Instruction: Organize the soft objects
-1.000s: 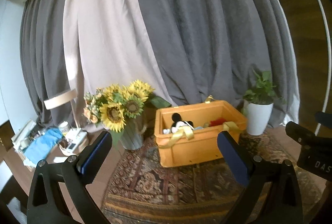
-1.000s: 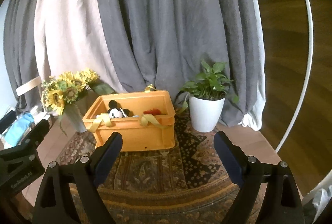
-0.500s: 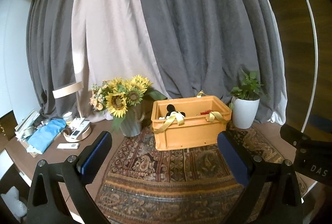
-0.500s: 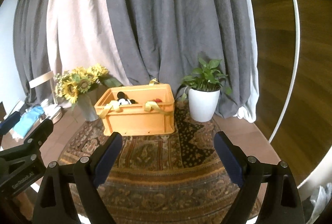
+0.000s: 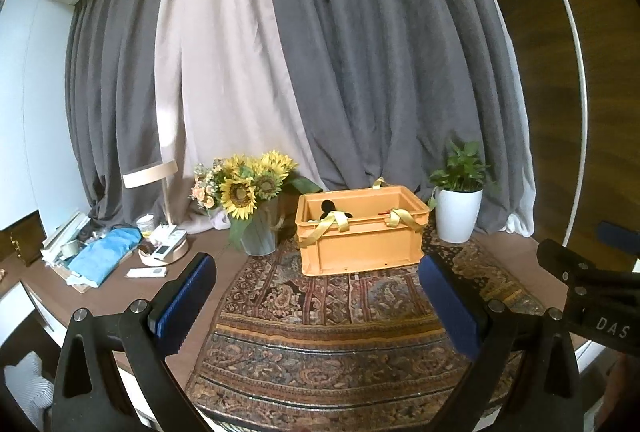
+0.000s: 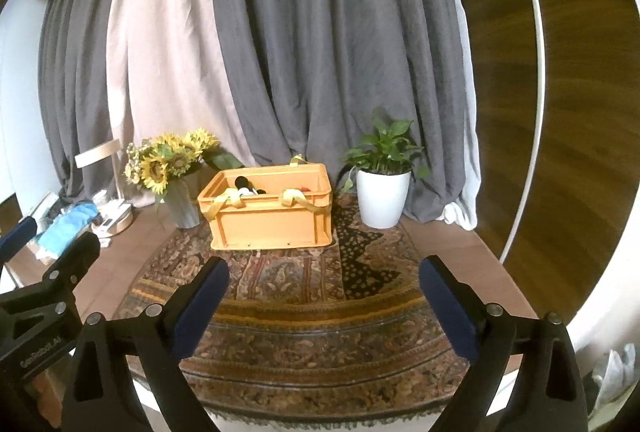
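Grey and pale curtains [image 5: 320, 72] fill the background, and a patterned rug [image 5: 340, 316] is spread over the brown table [image 5: 208, 244] in front of them. More of the rug and table is taken in than a second earlier, and the orange crate [image 5: 362, 232] is shown smaller and farther off in both wrist views; both grippers are judged to have been drawn back from it.

The crate stands on the far part of the rug, between the sunflower vase [image 5: 258, 208] and the white potted plant [image 5: 458, 208], with yellow straps [image 5: 338, 222] draped over its near rim. Inside it a black-and-white plush toy [image 5: 334, 208] is seen at the left and a small red item [image 6: 305, 188] at the right; what the red item is cannot be told. No other soft object is seen lying loose on the rug.

The left gripper [image 5: 316, 292] is held wide apart with nothing between its pads. The right gripper [image 6: 322, 296] is likewise empty, and its jaws are opening slightly further.

With the toys already in the crate and both grippers empty and withdrawn, the organizing is judged to be finished or nearly so.
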